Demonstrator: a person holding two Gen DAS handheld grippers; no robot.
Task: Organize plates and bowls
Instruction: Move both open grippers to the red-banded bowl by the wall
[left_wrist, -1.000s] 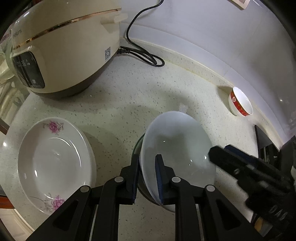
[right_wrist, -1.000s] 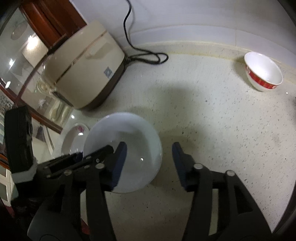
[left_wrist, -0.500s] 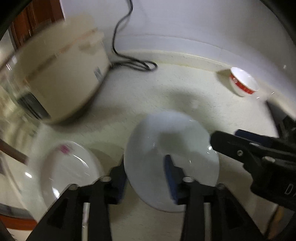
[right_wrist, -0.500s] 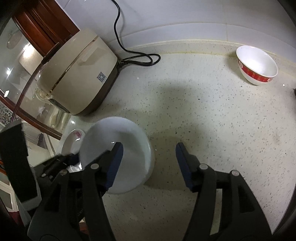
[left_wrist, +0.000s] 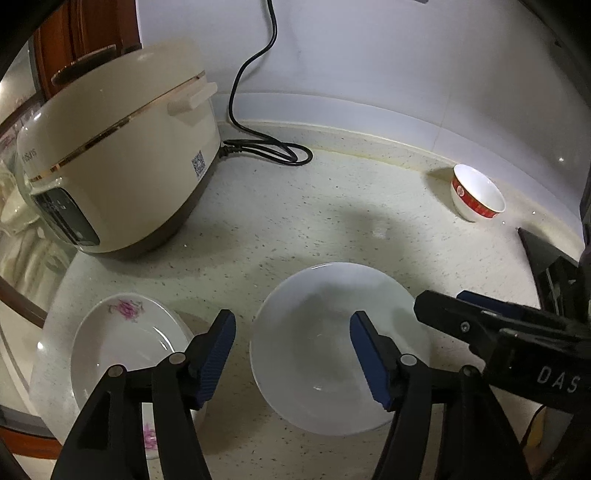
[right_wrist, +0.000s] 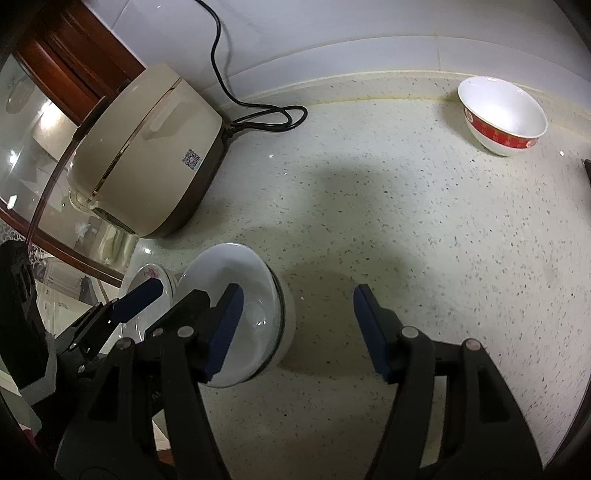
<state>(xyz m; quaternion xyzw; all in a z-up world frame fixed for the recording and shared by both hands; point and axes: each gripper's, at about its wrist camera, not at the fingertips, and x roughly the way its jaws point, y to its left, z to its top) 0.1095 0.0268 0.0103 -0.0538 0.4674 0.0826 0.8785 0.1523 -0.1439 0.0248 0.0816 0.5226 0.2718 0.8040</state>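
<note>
The left gripper (left_wrist: 291, 354) is hanging with its fingers spread wide, gripping nothing, over the plain white plate (left_wrist: 340, 347) sitting at lower centre on the speckled bench (left_wrist: 332, 214). The right gripper (right_wrist: 297, 325) is likewise gaping empty. The flowered plate (left_wrist: 122, 354) is lying lower left, the red-banded bowl (right_wrist: 502, 114) upper right.

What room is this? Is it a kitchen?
Most likely a home kitchen: a speckled countertop holds a plugged-in rice cooker, a white bowl, a flowered plate and a red-banded bowl.
</note>
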